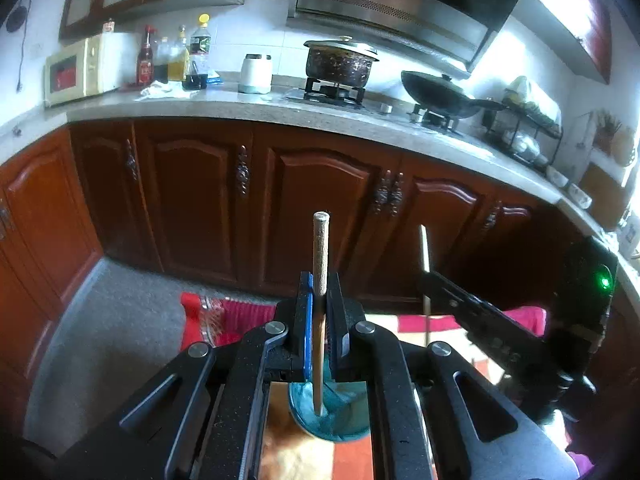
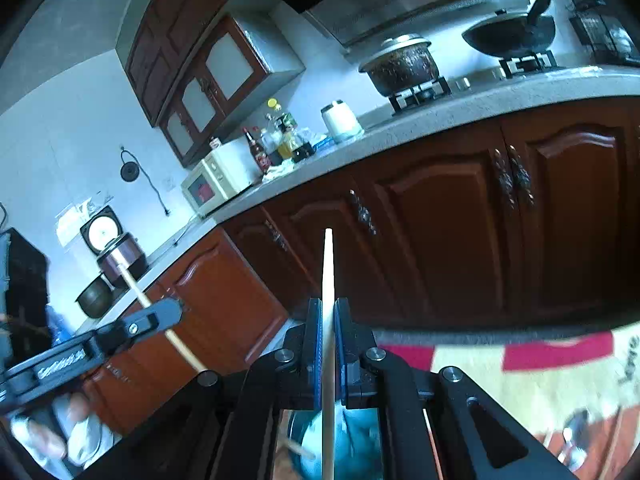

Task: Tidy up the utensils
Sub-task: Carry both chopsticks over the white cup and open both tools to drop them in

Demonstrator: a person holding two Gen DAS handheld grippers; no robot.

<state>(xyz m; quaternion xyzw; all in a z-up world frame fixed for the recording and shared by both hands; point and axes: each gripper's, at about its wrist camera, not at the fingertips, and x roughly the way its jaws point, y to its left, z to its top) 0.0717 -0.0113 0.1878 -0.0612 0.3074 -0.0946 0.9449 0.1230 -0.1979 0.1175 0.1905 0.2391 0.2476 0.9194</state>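
Above a round teal cup (image 1: 332,412), a thin round wooden stick (image 1: 320,256) is clamped by the left gripper (image 1: 320,288), and a flat pale wooden stick (image 2: 328,272) by the right gripper (image 2: 328,320).

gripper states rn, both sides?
Left gripper: closed on a wooden chopstick.
Right gripper: closed on a pale chopstick.

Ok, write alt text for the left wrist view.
The left gripper is shut on an upright wooden chopstick whose lower end stands over a teal cup. To the right, the right gripper holds a second chopstick. Behind are brown kitchen cabinets and a stove with a lidded pot.
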